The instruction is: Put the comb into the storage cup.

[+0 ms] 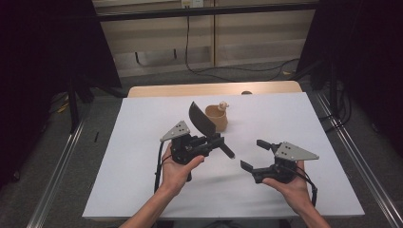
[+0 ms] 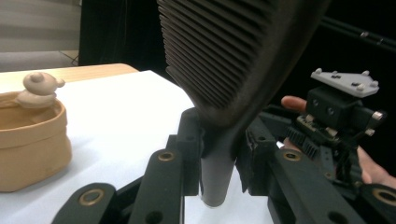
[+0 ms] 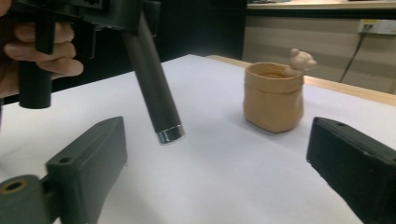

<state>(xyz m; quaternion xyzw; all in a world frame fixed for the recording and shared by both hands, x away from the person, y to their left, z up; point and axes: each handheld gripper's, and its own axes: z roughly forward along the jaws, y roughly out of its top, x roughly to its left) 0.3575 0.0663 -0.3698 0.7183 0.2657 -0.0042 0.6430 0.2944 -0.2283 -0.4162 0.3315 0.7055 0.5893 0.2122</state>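
Left gripper (image 1: pixel 216 141), centre of the high view, is clamped on the neck of a dark spatula (image 1: pixel 202 118); blade up toward the cup, handle end pointing lower right, off the table. Right gripper (image 1: pixel 254 154) at lower right, jaws spread wide, nothing between them.

Left gripper view shows the ridged blade face (image 2: pixel 224 51) filling the top centre, and the right gripper (image 2: pixel 341 116) at right. Right gripper view shows the handle's shiny metal tip (image 3: pixel 169 134), centre left, hanging above the table.

Tan bag-shaped cup (image 1: pixel 216 117) stands just behind the blade, a small bear figure (image 1: pixel 222 105) on its rim; inside looks empty.

White sheet (image 1: pixel 285 118) on a wooden table (image 1: pixel 214 89); dark curtains, cables on floor.
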